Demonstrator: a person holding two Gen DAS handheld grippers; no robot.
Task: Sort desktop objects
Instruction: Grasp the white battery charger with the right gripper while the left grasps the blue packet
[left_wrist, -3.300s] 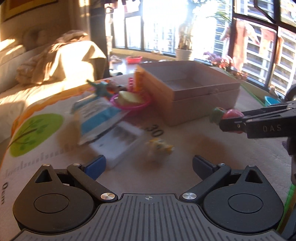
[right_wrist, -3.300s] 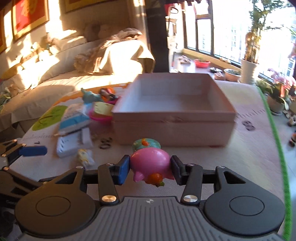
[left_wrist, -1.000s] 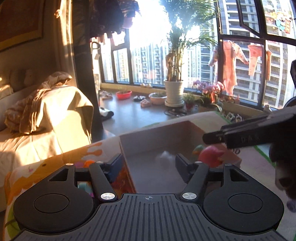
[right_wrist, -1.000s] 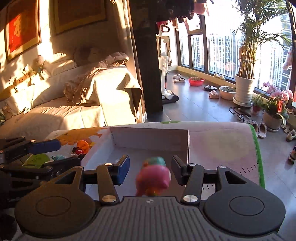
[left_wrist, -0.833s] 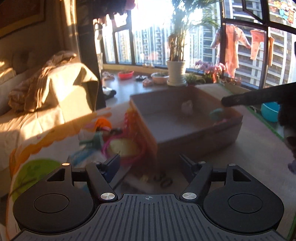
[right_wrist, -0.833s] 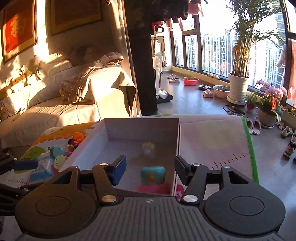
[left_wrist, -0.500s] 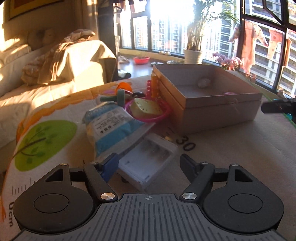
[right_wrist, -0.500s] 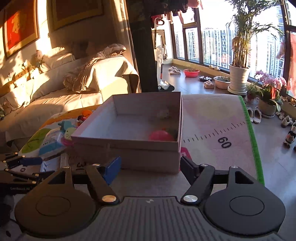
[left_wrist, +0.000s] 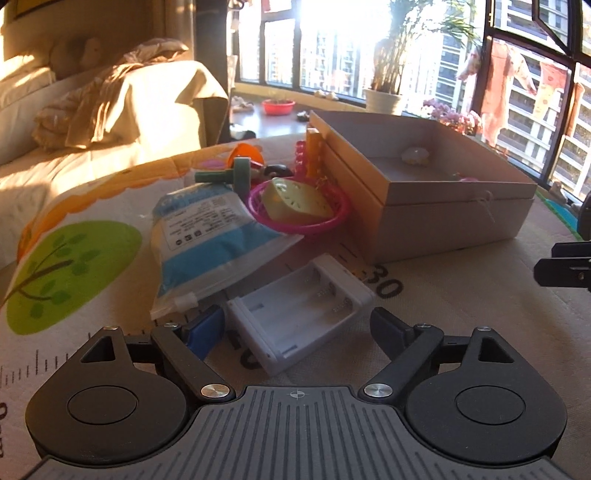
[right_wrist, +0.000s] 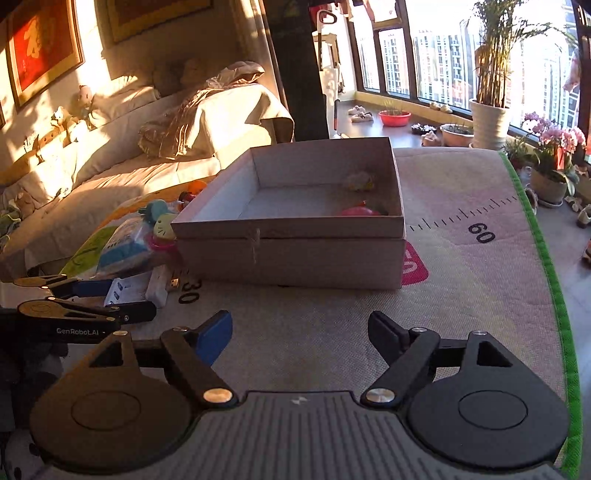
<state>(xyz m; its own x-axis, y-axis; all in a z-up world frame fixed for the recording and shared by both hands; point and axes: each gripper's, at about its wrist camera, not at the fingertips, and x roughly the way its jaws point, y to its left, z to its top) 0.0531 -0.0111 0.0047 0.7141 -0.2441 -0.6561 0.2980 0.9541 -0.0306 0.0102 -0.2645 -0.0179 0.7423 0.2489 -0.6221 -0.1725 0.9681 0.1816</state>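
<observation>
A beige cardboard box (left_wrist: 458, 218) (right_wrist: 295, 258) stands on the mat. Inside lie a pink toy (right_wrist: 360, 211) and a small pale yellow toy (left_wrist: 415, 155) (right_wrist: 360, 181). My left gripper (left_wrist: 297, 326) is open, its fingers on either side of a white battery case (left_wrist: 301, 308), low over the mat. My right gripper (right_wrist: 299, 328) is open and empty, in front of the box's near wall. The left gripper (right_wrist: 110, 295) also shows at the left of the right wrist view.
Left of the box lie a blue-and-white pouch (left_wrist: 207, 236), a pink ring basket with a yellow-green toy (left_wrist: 295, 201), a teal toy (left_wrist: 236, 175) and an orange piece (left_wrist: 245, 153). A sofa (right_wrist: 129, 147) stands behind. The mat's green edge (right_wrist: 546, 258) runs on the right.
My right gripper let go of the pink toy into the box and drew back. My left gripper came down from over the box to the battery case.
</observation>
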